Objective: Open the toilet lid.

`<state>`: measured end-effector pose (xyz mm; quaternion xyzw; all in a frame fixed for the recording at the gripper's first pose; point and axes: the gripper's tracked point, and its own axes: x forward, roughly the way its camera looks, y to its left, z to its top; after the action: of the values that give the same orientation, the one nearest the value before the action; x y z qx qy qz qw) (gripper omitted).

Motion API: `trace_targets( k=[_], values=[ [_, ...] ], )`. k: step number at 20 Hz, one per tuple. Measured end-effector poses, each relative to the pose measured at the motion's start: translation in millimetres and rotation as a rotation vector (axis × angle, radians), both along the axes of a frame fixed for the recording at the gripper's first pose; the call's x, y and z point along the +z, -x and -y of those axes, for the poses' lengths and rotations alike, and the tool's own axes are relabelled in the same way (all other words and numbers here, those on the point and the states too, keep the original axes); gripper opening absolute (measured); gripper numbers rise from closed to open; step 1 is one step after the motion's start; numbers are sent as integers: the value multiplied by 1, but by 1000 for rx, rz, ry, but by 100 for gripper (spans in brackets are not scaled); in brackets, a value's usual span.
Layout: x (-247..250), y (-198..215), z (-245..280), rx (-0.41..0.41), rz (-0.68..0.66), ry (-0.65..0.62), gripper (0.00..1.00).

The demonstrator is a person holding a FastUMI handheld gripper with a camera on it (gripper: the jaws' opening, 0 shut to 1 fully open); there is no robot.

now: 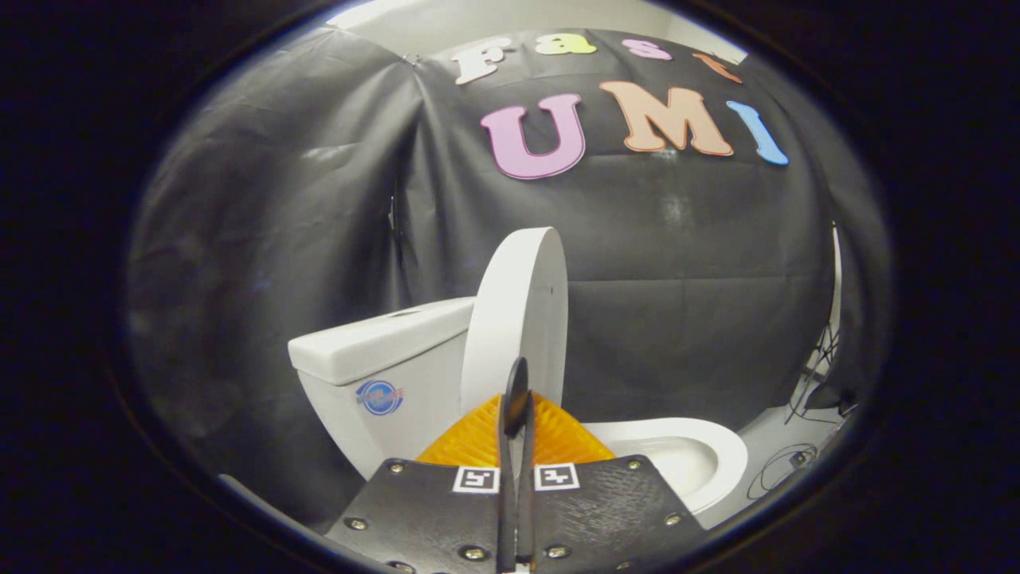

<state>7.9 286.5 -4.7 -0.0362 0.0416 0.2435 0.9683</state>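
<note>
White toilet lid (516,315) stood raised, nearly upright by the tank (382,351), just beyond the tongs (516,399), whose fingers were pressed together on nothing. Bowl (685,454) lay exposed; the opening looked essentially done.

Unreadable round sticker (379,396) on toilet tank (382,351).

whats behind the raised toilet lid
The tank stands right behind the upright toilet lid, with the black cloth wall beyond. The lid hides the tank's near end and the hinge. The gripper is shut just before it.
</note>
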Motion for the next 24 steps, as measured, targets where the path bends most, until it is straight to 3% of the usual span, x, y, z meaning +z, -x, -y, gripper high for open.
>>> trace_targets(
  k=[16,24],
  values=[
    [-3,10,-79,115,113,191,3],
    [-5,16,-96,120,135,185,4]
  ],
)
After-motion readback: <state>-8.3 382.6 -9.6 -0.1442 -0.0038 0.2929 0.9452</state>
